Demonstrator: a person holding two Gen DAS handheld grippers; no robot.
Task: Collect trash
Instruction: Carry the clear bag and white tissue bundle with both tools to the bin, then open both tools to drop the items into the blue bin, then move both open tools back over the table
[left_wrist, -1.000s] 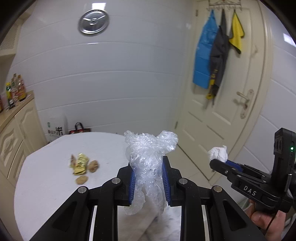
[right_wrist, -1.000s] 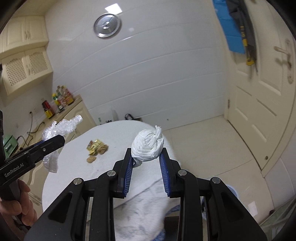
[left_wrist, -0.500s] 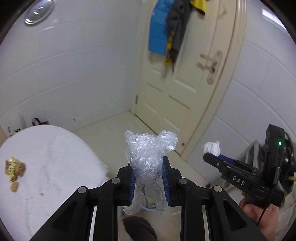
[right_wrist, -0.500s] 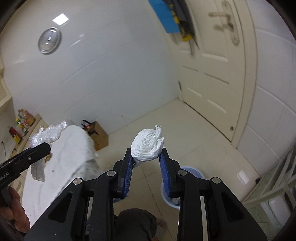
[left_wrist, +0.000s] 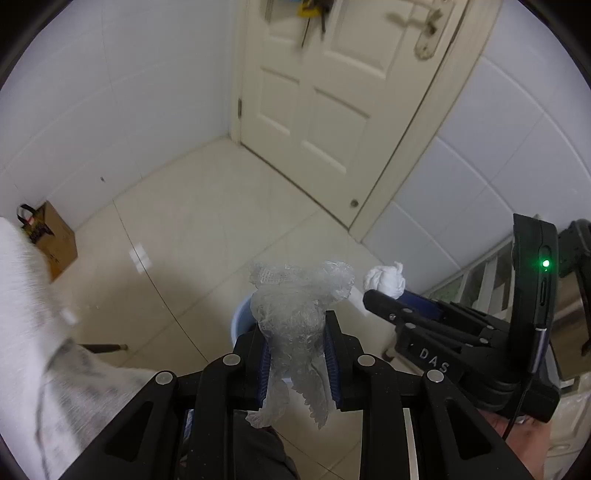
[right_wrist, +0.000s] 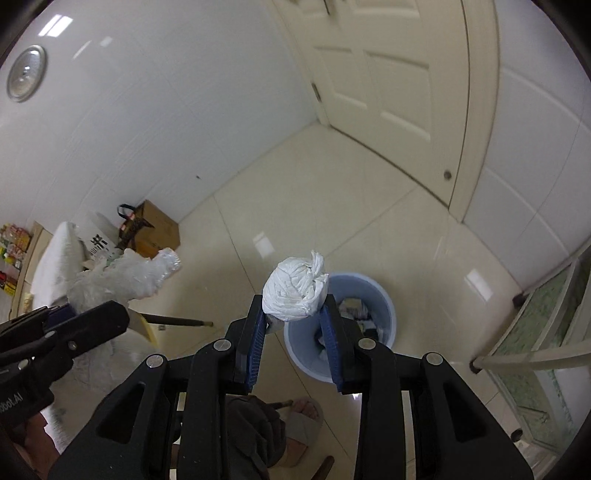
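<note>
L gripper (left_wrist: 295, 350) pinches plastic wad (left_wrist: 295, 314); R gripper (right_wrist: 295, 332) pinches tissue ball (right_wrist: 295, 291); bin (right_wrist: 373, 291) at 1 o'clock of R.

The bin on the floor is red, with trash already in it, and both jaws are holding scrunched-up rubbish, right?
Not quite: the bin is light blue, not red, as the right wrist view shows. It does have trash inside. The left gripper holds the crumpled clear plastic, and the right gripper holds the white wad.
</note>
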